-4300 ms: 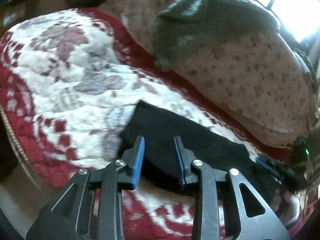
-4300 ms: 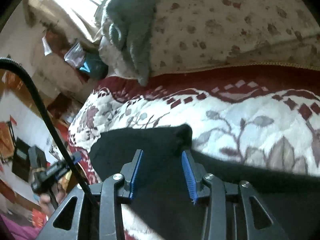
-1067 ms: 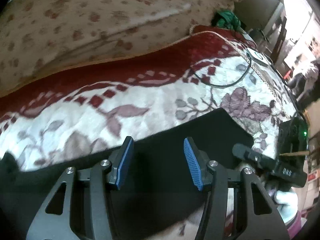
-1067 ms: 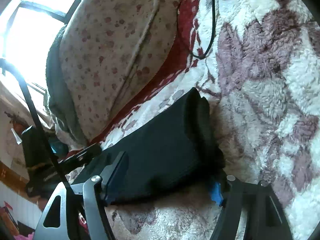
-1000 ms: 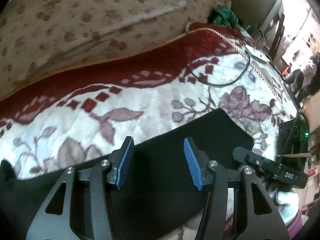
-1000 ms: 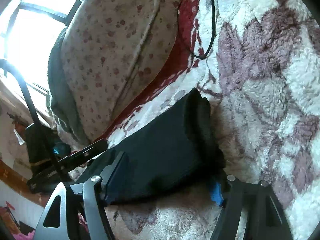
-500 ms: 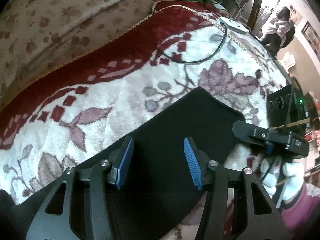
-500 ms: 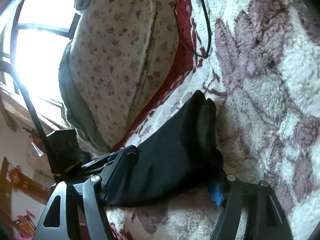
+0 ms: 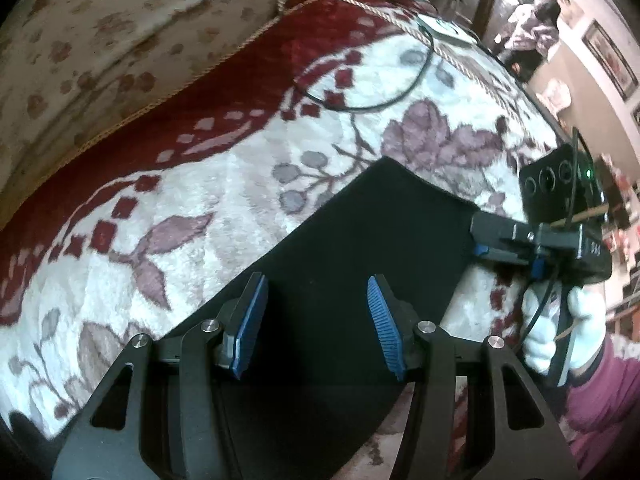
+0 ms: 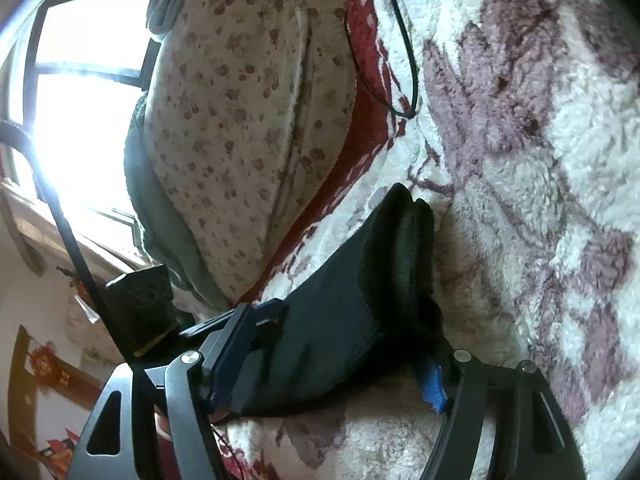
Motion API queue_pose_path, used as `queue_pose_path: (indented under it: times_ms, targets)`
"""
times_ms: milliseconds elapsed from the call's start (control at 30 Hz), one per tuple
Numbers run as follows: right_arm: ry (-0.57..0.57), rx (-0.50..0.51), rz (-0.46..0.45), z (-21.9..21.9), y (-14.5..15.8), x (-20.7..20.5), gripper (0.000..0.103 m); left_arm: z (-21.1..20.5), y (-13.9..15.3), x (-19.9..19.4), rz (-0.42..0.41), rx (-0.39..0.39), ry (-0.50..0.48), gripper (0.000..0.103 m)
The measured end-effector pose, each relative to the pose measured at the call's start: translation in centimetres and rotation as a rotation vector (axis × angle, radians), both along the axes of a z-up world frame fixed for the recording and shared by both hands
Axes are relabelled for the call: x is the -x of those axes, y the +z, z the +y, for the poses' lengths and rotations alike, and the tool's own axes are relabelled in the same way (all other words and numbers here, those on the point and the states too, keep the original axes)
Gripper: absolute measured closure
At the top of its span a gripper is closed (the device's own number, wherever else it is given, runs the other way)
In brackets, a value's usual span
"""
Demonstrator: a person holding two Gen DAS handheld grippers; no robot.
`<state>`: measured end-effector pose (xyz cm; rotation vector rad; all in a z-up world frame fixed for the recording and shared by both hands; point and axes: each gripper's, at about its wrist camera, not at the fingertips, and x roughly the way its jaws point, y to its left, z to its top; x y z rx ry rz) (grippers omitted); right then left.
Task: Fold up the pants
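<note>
The black pants [image 9: 360, 240] lie folded into a long strip on a white and red floral blanket [image 9: 200, 184]. My left gripper [image 9: 316, 320] is open and hovers over the strip's middle, holding nothing. My right gripper [image 9: 480, 240] shows in the left wrist view at the strip's right end. In the right wrist view the right gripper [image 10: 328, 364] straddles the thick folded end of the pants [image 10: 360, 312]; its jaws stand wide with the fabric between them, one blue pad [image 10: 430, 384] partly hidden by cloth.
A speckled cream cushion [image 10: 248, 120] rises behind the blanket, with grey cloth [image 10: 140, 184] on it. A black cable [image 9: 360, 104] loops on the blanket toward a white device [image 9: 444, 30]. The bed edge runs at the right; a bright window [image 10: 80, 100] is at left.
The left gripper has swung right along the strip from its left end to the middle. The right gripper has tilted and stayed around the pants' right end.
</note>
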<state>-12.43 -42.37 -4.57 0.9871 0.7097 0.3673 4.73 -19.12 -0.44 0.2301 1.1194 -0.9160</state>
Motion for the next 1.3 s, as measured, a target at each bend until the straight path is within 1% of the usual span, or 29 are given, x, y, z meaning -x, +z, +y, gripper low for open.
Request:
queue_pose_path:
  times_ms: [100,233,333,400,467,500,533,667,700,733,767,800,867,900,933,967,1000,1033,1067,1133,1233,1300]
  targets:
    - [0.000,0.007,0.000,0.1,0.1,0.0,0.033,-1.0,0.0,-0.4,-0.008,-0.009,-0.059,0.051]
    - [-0.002,0.014,0.000,0.1,0.1,-0.1,0.033,-2.3,0.0,-1.5,-0.004,0.004,-0.111,0.051]
    - [-0.001,0.017,0.000,0.2,0.1,-0.2,0.033,-3.4,-1.1,-2.6,0.005,-0.025,-0.139,0.051]
    - [0.001,0.014,0.000,0.1,0.0,-0.3,0.033,-4.0,-1.9,-3.1,0.030,-0.039,-0.164,0.050]
    - [0.003,0.021,0.000,0.2,0.0,-0.4,0.033,-4.5,-2.2,-3.4,0.046,-0.030,-0.187,0.050]
    - [0.004,0.023,-0.001,0.2,0.1,-0.4,0.033,-4.8,-2.3,-3.5,0.052,-0.023,-0.200,0.048]
    - [0.006,0.027,-0.001,0.3,0.1,-0.4,0.033,-5.1,-2.5,-3.6,0.055,-0.024,-0.214,0.042]
    - [0.018,0.032,-0.007,0.3,0.0,-0.4,0.033,-6.0,-2.9,-3.7,0.065,-0.030,-0.254,0.034]
    - [0.018,0.026,-0.012,0.2,0.0,-0.4,0.034,-6.2,-3.0,-3.7,0.067,-0.028,-0.262,0.031]
    - [0.011,0.018,-0.018,0.0,-0.1,-0.3,0.040,-6.4,-3.1,-3.6,0.066,-0.026,-0.269,0.030]
    - [0.006,0.017,-0.018,0.0,-0.2,-0.4,0.048,-6.6,-3.1,-3.4,0.057,-0.026,-0.270,0.030]
    - [0.008,0.022,-0.015,0.0,-0.3,-0.4,0.051,-6.8,-3.2,-3.2,0.040,-0.036,-0.275,0.030]
    - [0.017,0.044,-0.012,0.2,-0.3,-0.6,0.061,-7.4,-3.1,-2.6,0.003,-0.053,-0.293,0.036]
    - [0.020,0.049,-0.011,0.3,-0.3,-0.6,0.063,-7.6,-3.0,-2.5,-0.005,-0.050,-0.301,0.043]
    - [0.020,0.052,-0.012,0.3,-0.3,-0.6,0.067,-7.6,-2.8,-2.3,-0.001,-0.041,-0.303,0.058]
    - [0.018,0.048,-0.018,0.2,-0.3,-0.6,0.073,-7.6,-2.7,-2.3,0.012,-0.027,-0.304,0.062]
    - [0.019,0.038,-0.028,0.2,-0.2,-0.5,0.075,-7.5,-2.7,-2.3,0.023,-0.012,-0.299,0.080]
    - [0.020,0.031,-0.034,0.1,-0.2,-0.5,0.081,-7.5,-2.6,-2.3,0.032,-0.004,-0.300,0.083]
    - [0.022,0.023,-0.045,0.1,-0.1,-0.4,0.083,-7.4,-2.5,-2.1,0.019,0.001,-0.293,0.085]
    - [0.028,0.020,-0.065,0.1,0.2,-0.2,0.085,-7.1,-2.1,-1.9,0.007,0.015,-0.283,0.088]
    - [0.035,0.031,-0.091,0.5,0.8,-0.2,0.089,-6.7,-1.4,-1.7,0.012,0.052,-0.244,0.090]
    - [0.047,0.034,-0.126,0.8,1.5,0.1,0.089,-6.0,-0.1,-1.4,-0.007,0.084,-0.227,0.090]
